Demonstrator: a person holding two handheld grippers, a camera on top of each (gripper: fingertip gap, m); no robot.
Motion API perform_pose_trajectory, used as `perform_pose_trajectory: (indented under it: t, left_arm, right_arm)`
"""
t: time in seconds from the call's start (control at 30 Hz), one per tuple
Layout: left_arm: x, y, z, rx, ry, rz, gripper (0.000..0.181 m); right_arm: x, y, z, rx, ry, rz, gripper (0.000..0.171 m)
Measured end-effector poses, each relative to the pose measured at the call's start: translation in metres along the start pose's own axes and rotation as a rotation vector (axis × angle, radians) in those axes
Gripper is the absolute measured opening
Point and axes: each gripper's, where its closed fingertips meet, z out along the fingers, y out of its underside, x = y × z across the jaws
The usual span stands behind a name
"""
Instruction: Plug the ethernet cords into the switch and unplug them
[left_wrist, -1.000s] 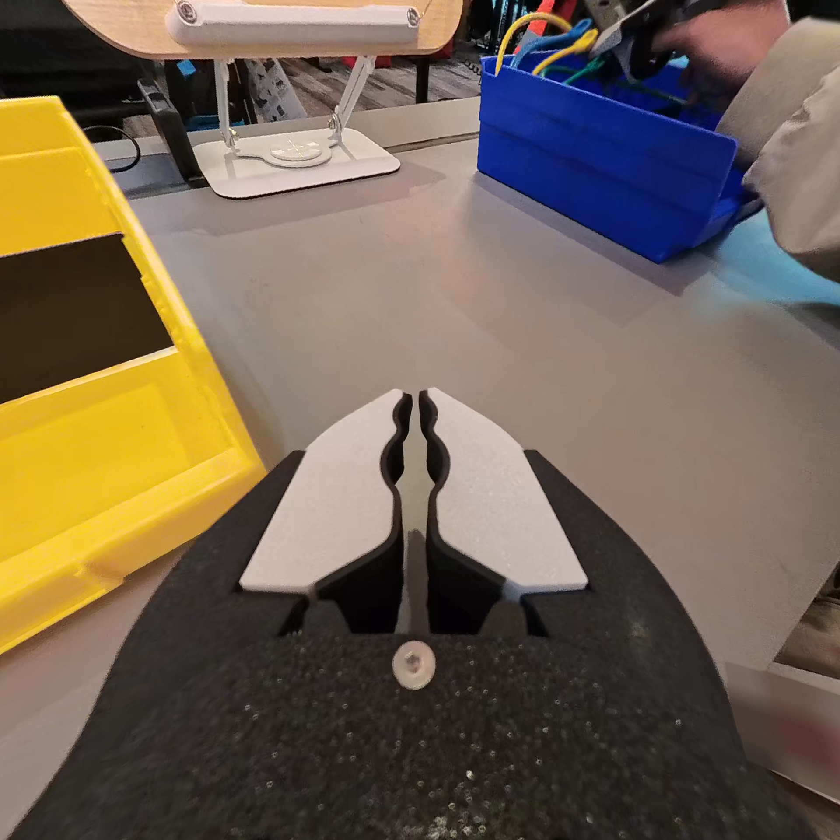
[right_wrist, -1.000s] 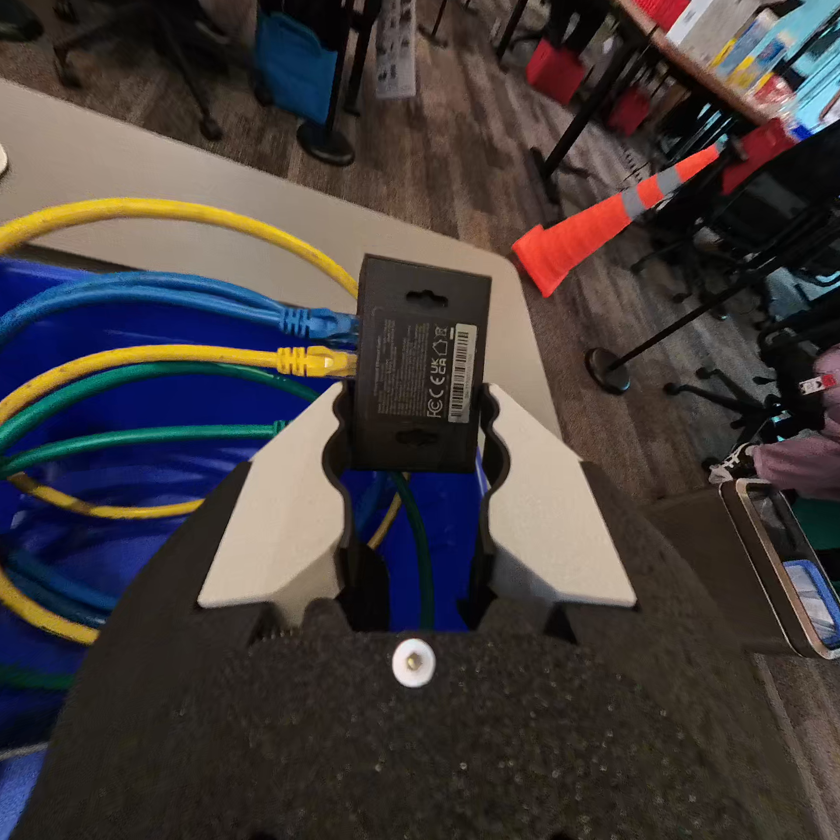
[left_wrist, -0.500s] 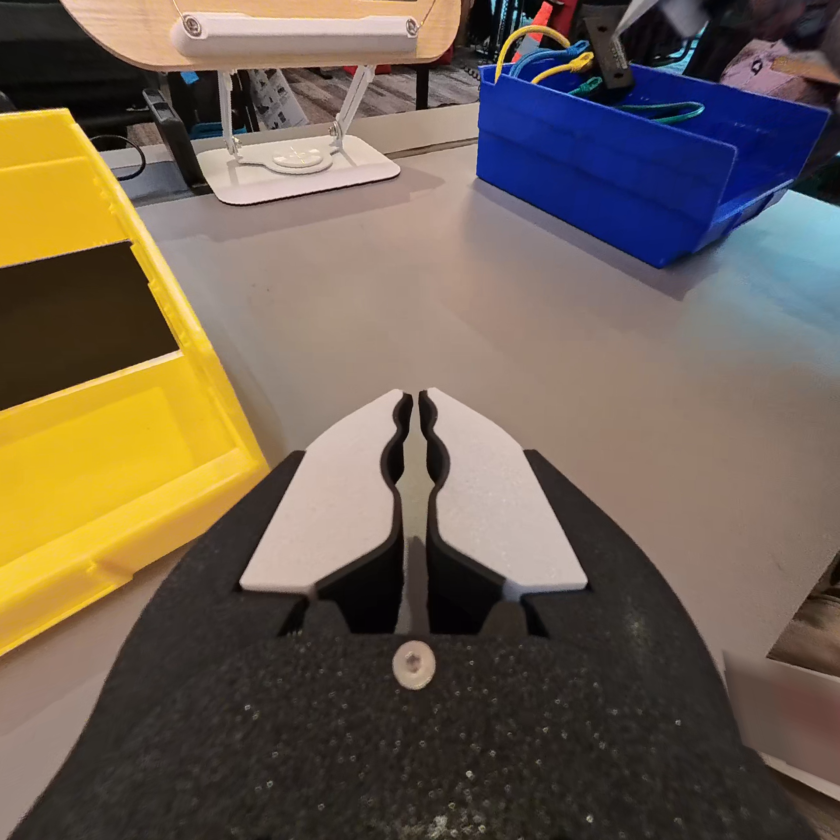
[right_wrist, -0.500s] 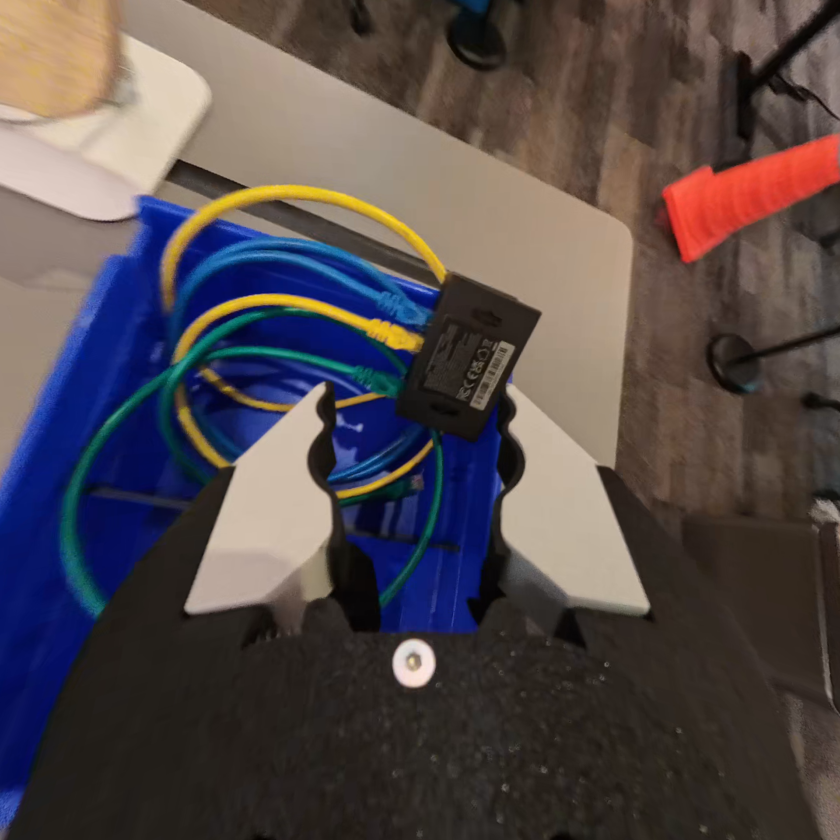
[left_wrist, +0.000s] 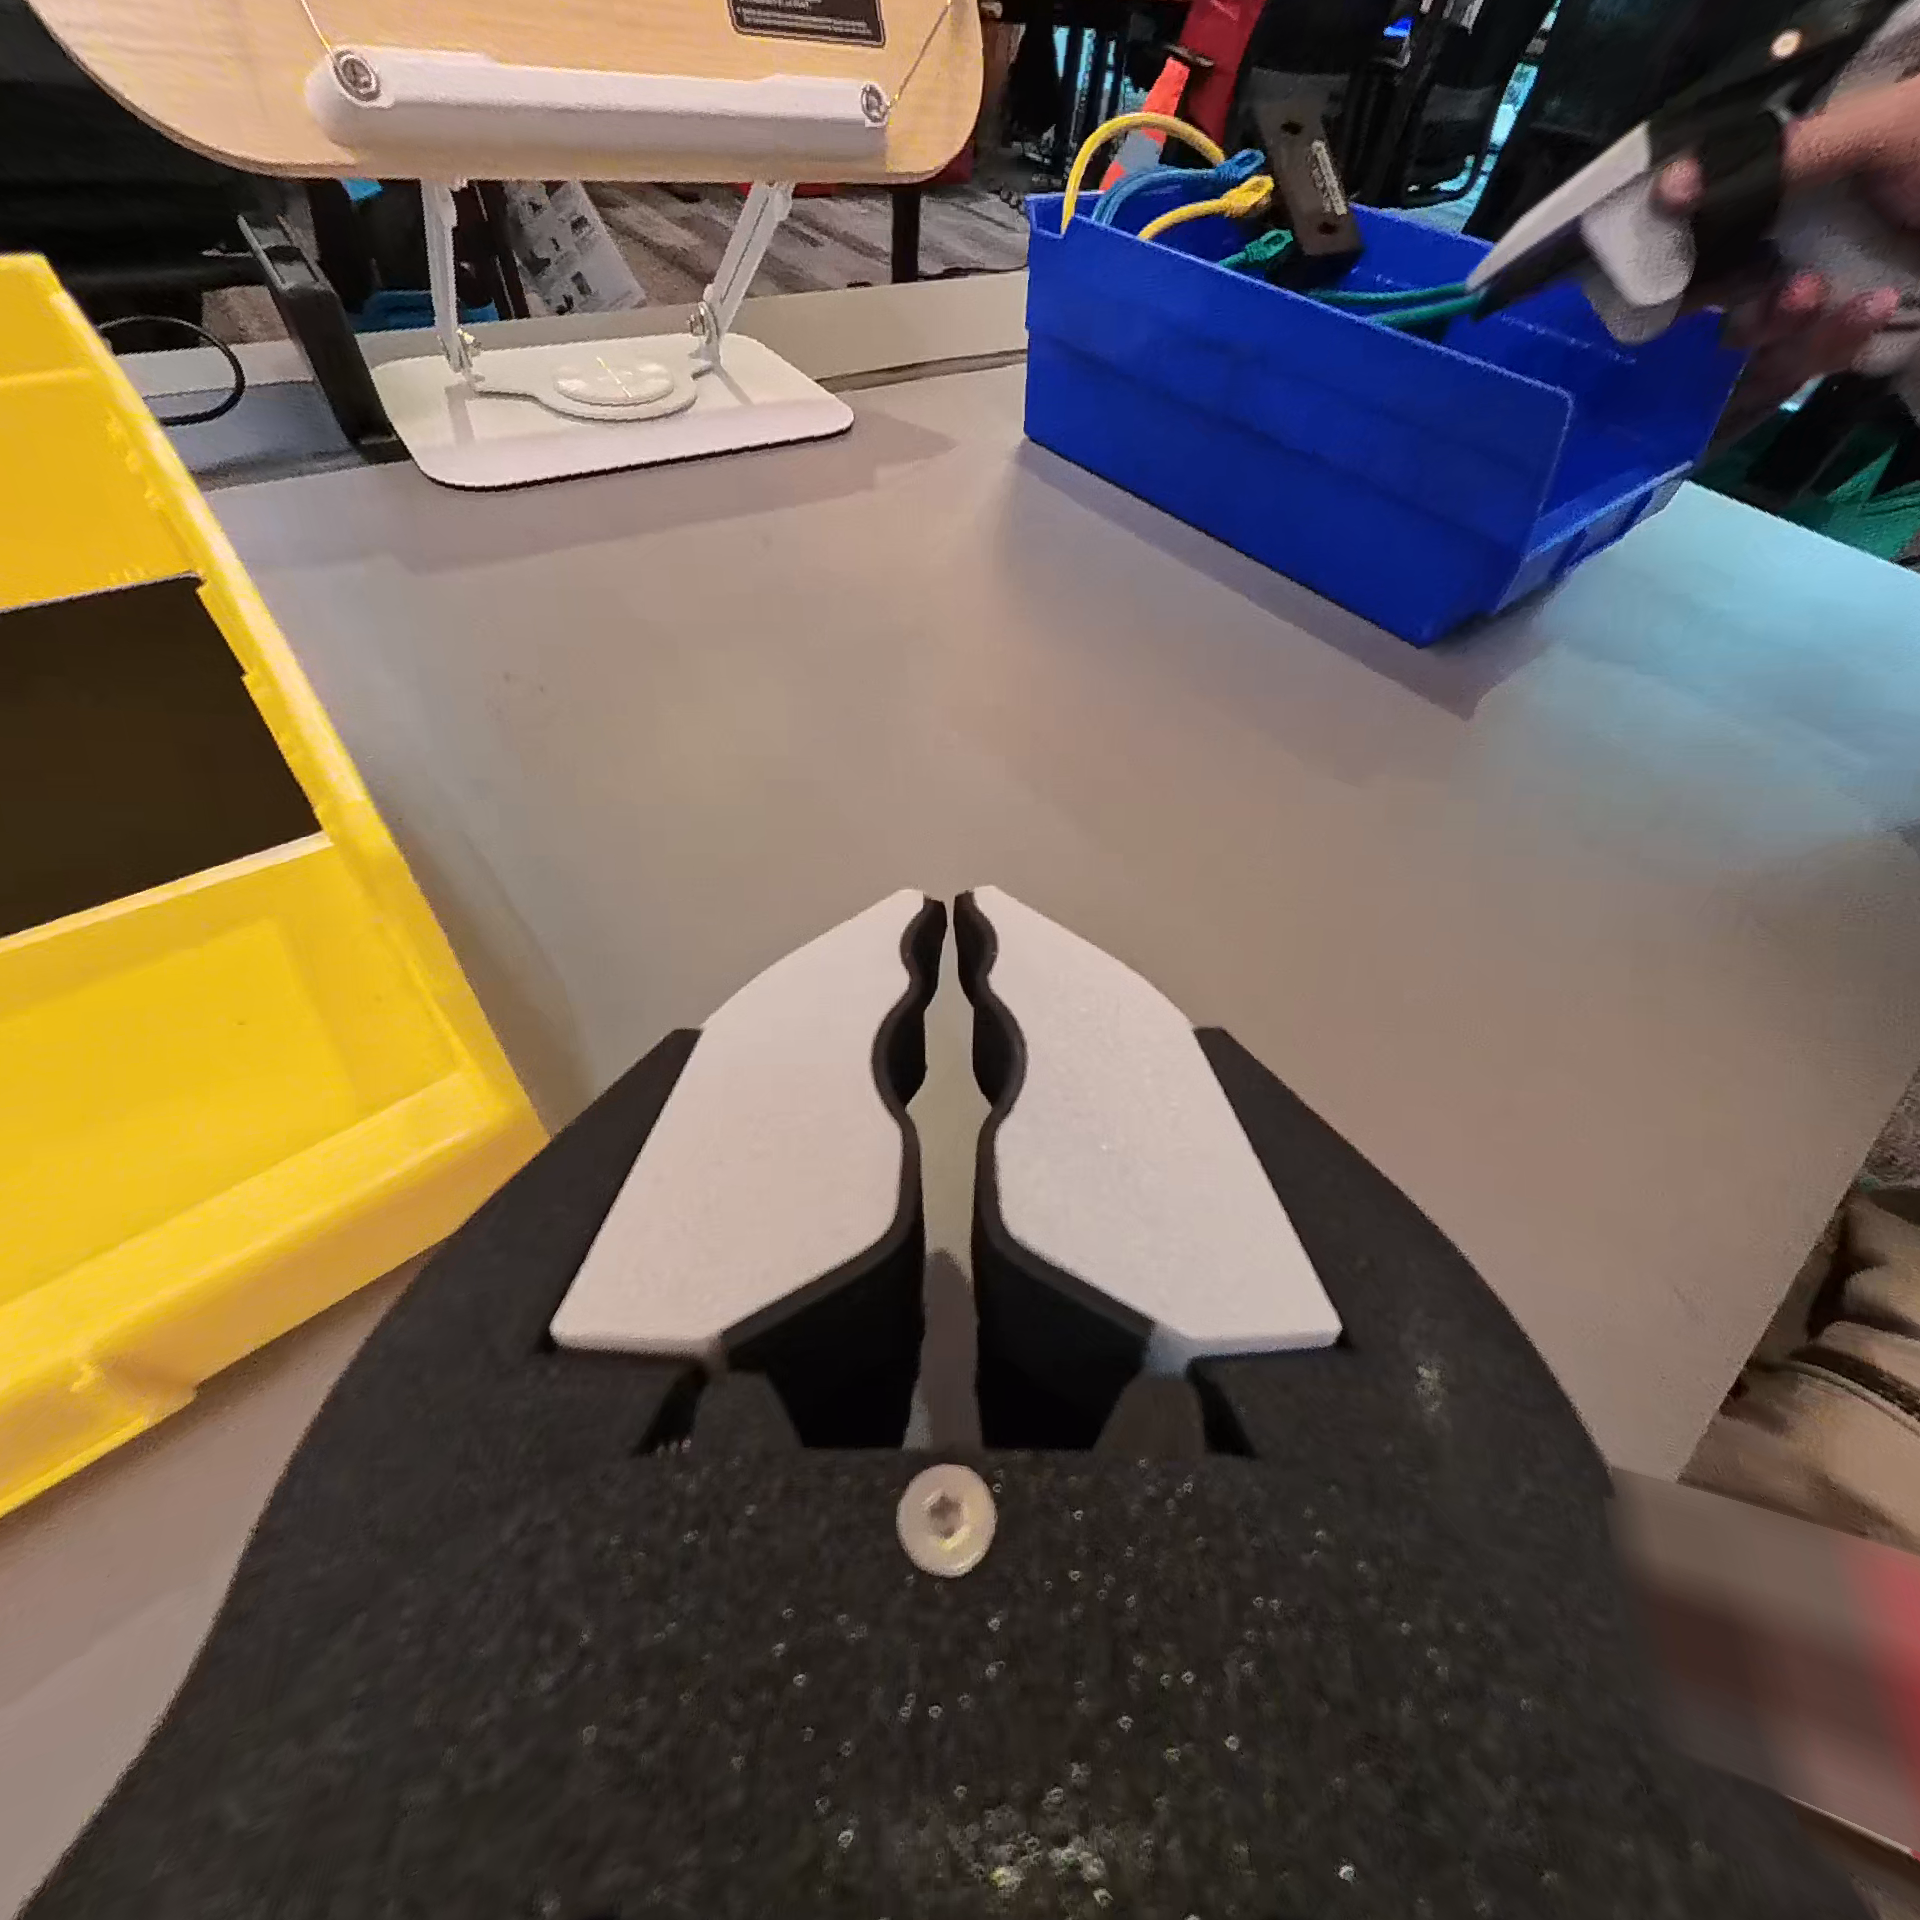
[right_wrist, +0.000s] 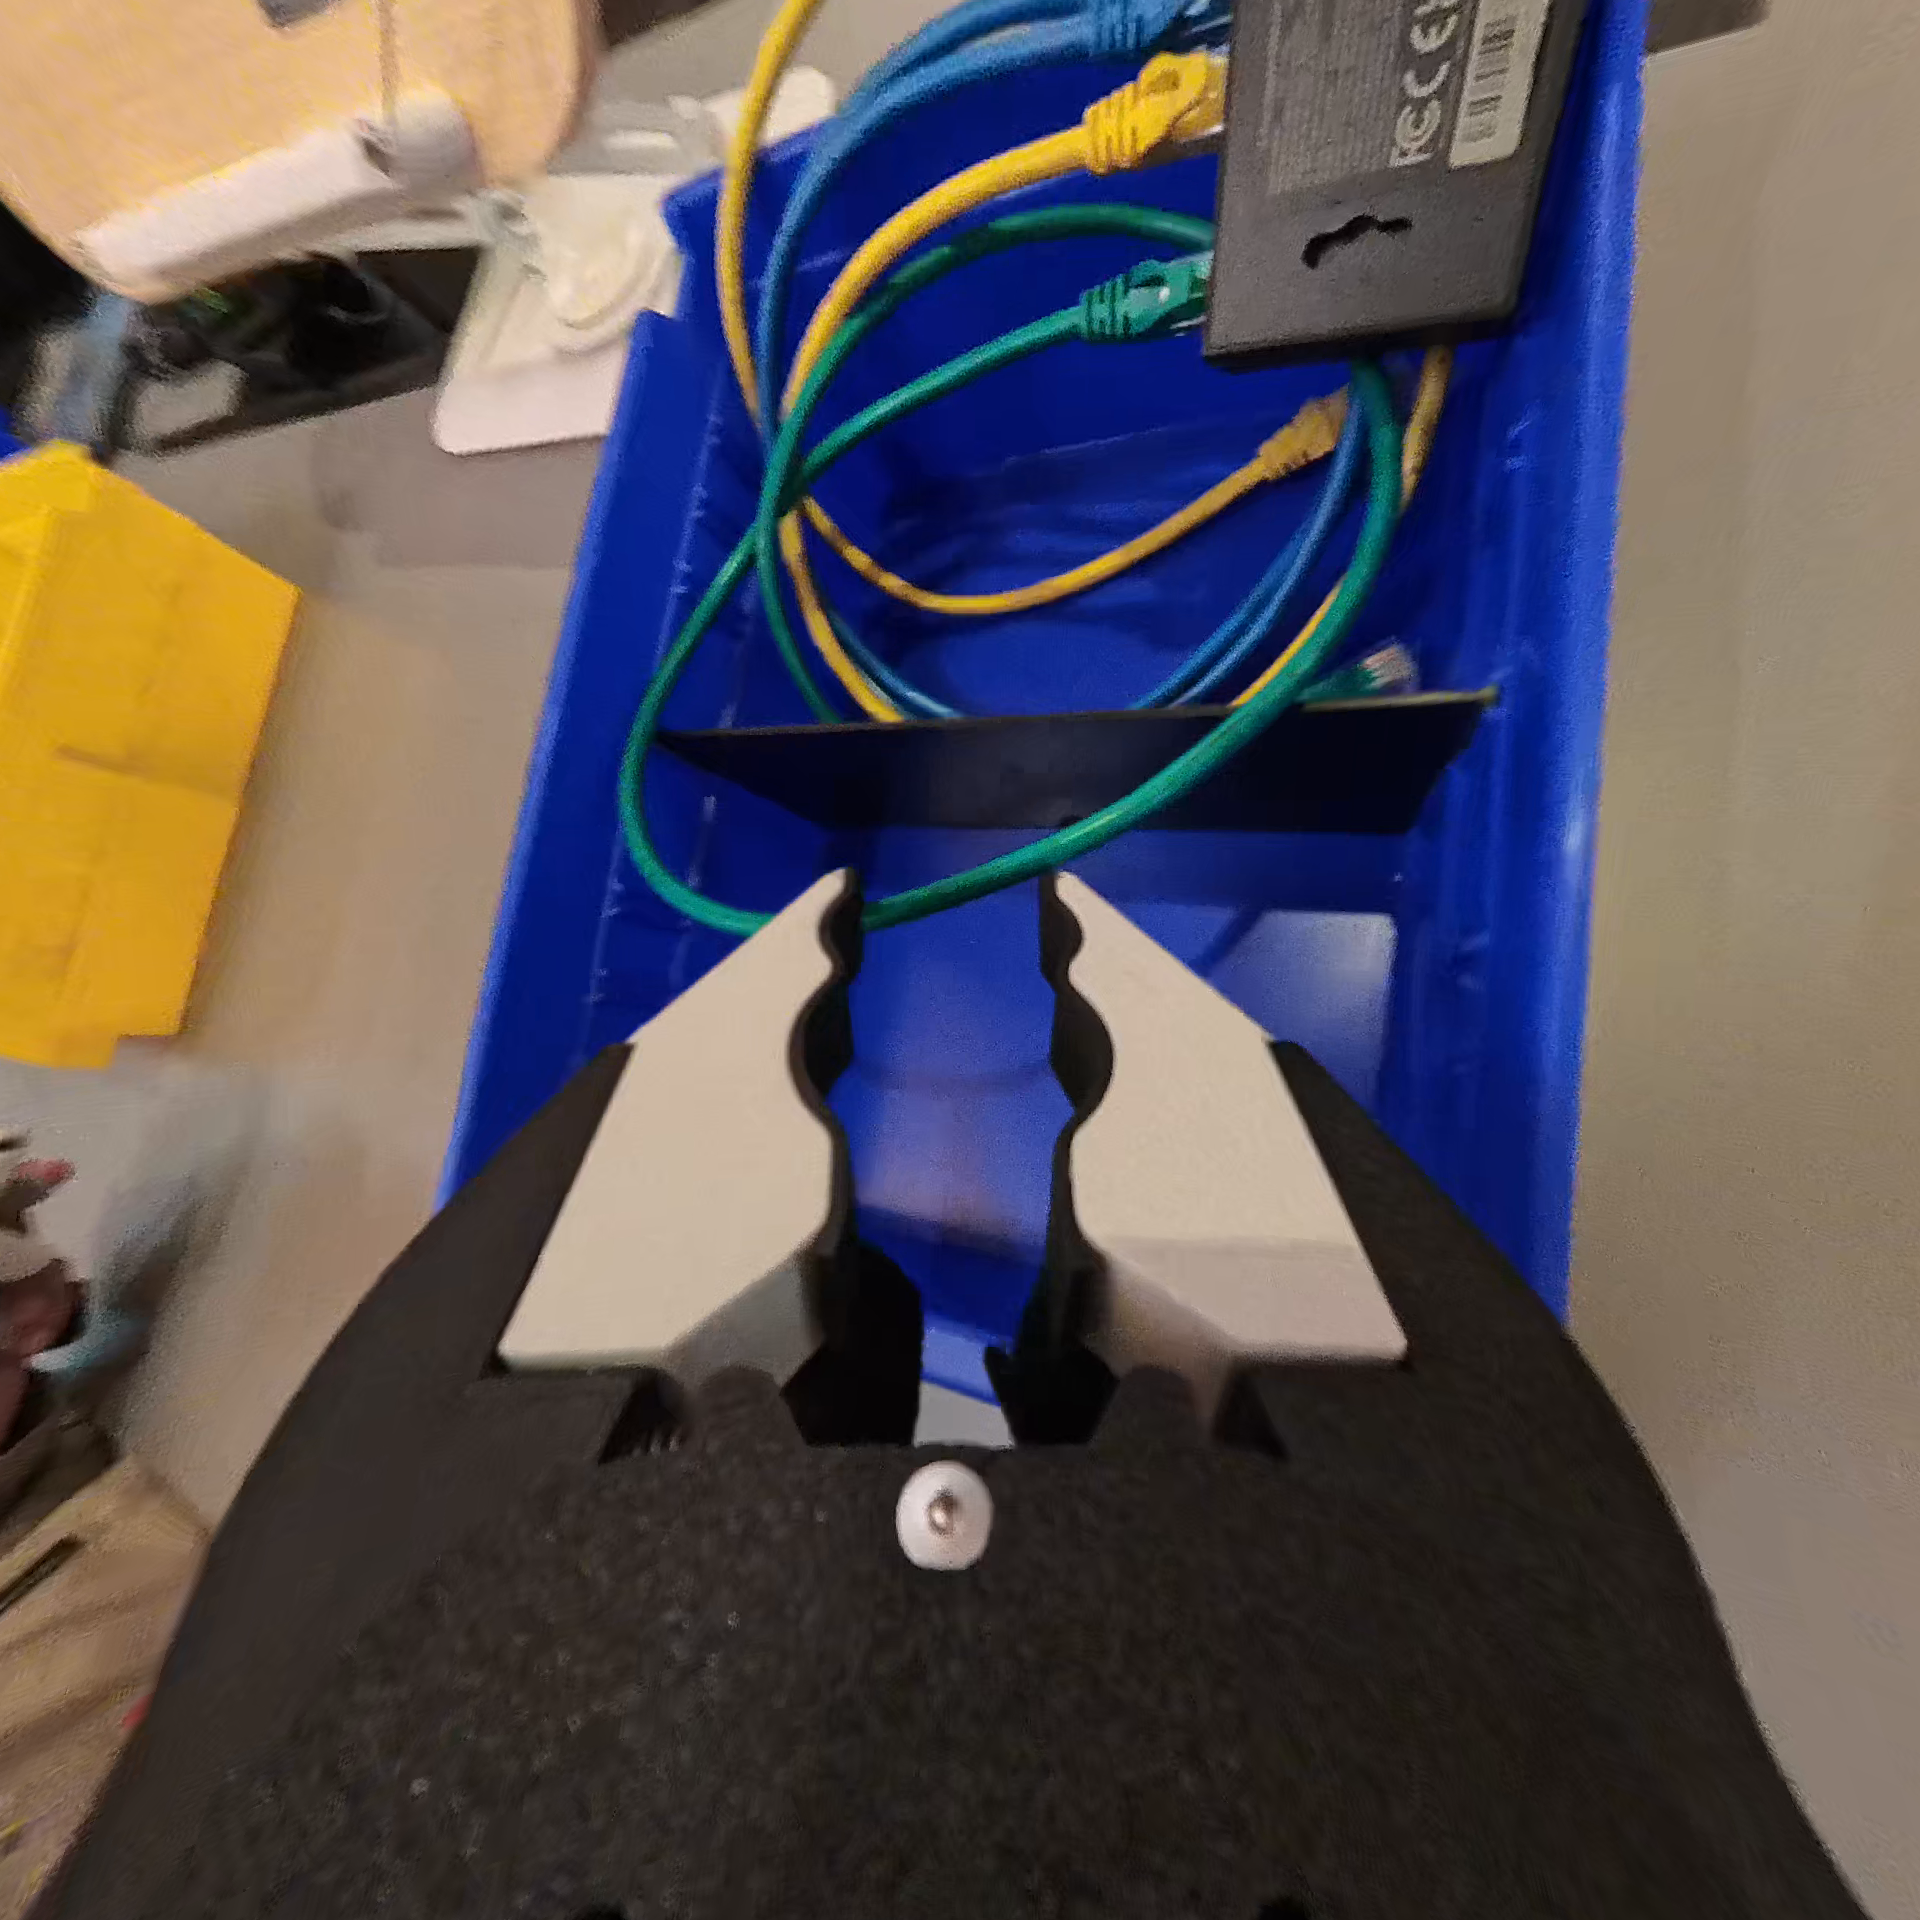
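Right hand-held gripper (right_wrist: 945, 894) is hanging released over the blue bin (right_wrist: 1507, 727); left hand-held gripper (left_wrist: 951, 904) is idling clenched, empty. Switch (right_wrist: 1371, 166), upper right, is sitting in the bin, cords (right_wrist: 1039, 249) plugged. Next, I'd guess: unplugging, pinching one plug.

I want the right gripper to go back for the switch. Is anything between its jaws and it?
Yes. A green cord loops across just ahead of the open right gripper, and a black divider spans the blue bin before the switch.
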Motion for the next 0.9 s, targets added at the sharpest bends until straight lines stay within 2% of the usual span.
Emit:
perform_pose_trajectory:
  t: [0.17,0.27,0.33,0.4,0.47,0.5,0.53,0.6,0.7,0.83,0.9]
  left_arm:
    - [-0.003,-0.004,-0.005,0.013,-0.016,0.004,0.002]
    - [-0.003,-0.003,-0.005,0.010,-0.016,0.000,0.002]
    - [-0.003,-0.002,-0.005,0.005,-0.014,0.001,0.003]
    - [-0.003,-0.002,-0.005,0.003,-0.019,0.009,0.002]
    - [-0.004,-0.001,-0.004,0.000,-0.021,0.011,0.002]
    - [-0.004,0.000,-0.003,-0.003,-0.017,0.007,0.002]
    - [-0.003,0.001,-0.002,-0.007,-0.012,0.001,0.002]
    - [-0.002,0.002,0.000,-0.015,-0.003,-0.004,0.003]
    - [-0.003,0.003,-0.002,-0.022,-0.017,0.017,0.003]
    - [-0.008,0.004,-0.004,-0.026,-0.039,0.028,0.003]
    - [-0.011,0.005,-0.005,-0.024,-0.043,0.015,0.003]
  right_arm:
    - [0.005,-0.017,0.011,-0.077,0.128,-0.106,0.030]
    - [0.016,-0.004,0.025,-0.240,0.182,-0.145,0.031]
    - [0.015,-0.007,0.020,-0.256,0.184,-0.180,0.032]
    - [0.011,-0.028,0.008,-0.193,0.178,-0.223,0.033]
    - [0.009,-0.066,0.000,-0.069,0.198,-0.284,0.037]
    - [0.013,-0.087,-0.001,-0.011,0.244,-0.312,0.061]
    - [0.020,-0.103,0.000,0.004,0.303,-0.340,0.072]
    - [0.027,-0.124,0.005,-0.044,0.350,-0.339,0.071]
    - [0.041,-0.162,0.014,0.043,0.421,-0.363,0.071]
    - [0.079,-0.147,0.057,-0.105,0.525,-0.371,0.079]
    - [0.078,-0.144,0.067,-0.099,0.505,-0.388,0.078]
